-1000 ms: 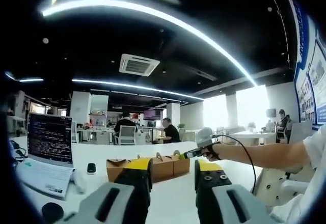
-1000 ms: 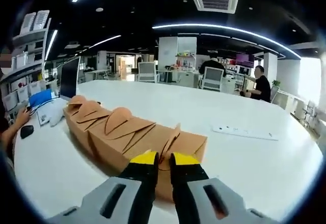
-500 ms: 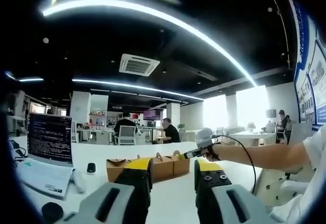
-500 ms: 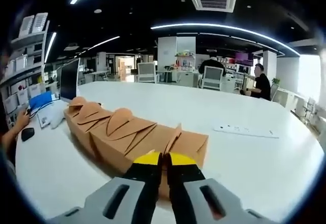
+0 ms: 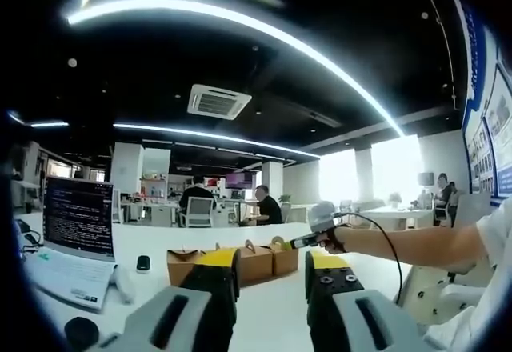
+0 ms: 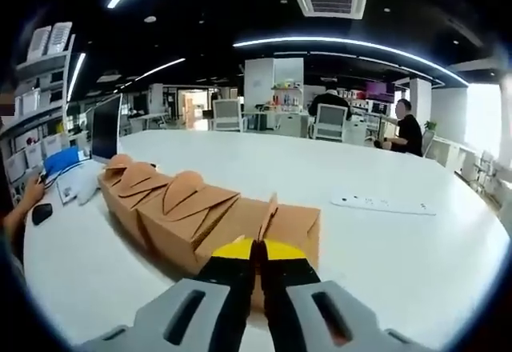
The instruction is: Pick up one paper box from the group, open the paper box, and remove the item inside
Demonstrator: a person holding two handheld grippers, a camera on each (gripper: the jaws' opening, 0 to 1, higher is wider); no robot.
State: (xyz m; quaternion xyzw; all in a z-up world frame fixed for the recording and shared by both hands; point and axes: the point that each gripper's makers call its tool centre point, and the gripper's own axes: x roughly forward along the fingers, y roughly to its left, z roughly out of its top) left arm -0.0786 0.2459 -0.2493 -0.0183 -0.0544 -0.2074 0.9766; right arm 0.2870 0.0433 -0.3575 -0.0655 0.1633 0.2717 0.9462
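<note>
A row of brown paper boxes (image 6: 172, 204) with folded top handles lies across the white table (image 6: 384, 264). The nearest paper box (image 6: 294, 226) sits at the row's end, just beyond my right gripper (image 6: 254, 248), whose jaws are pressed together on that box's near top edge. In the left gripper view the same row (image 5: 258, 262) shows between the jaws of my left gripper (image 5: 272, 260), which stands open and well short of the boxes. The right gripper (image 5: 308, 238), held on a person's outstretched arm, meets the rightmost box's top.
An open laptop (image 5: 78, 222) and a dark mouse (image 5: 143, 264) sit left of the boxes. A white power strip (image 6: 382, 204) lies on the table to the right. A person's hand (image 6: 32, 196) rests at the left edge. People sit at distant desks.
My right gripper's jaws went from a narrow gap to fully pressed together at the nearest box's top edge. The left gripper stayed still and open.
</note>
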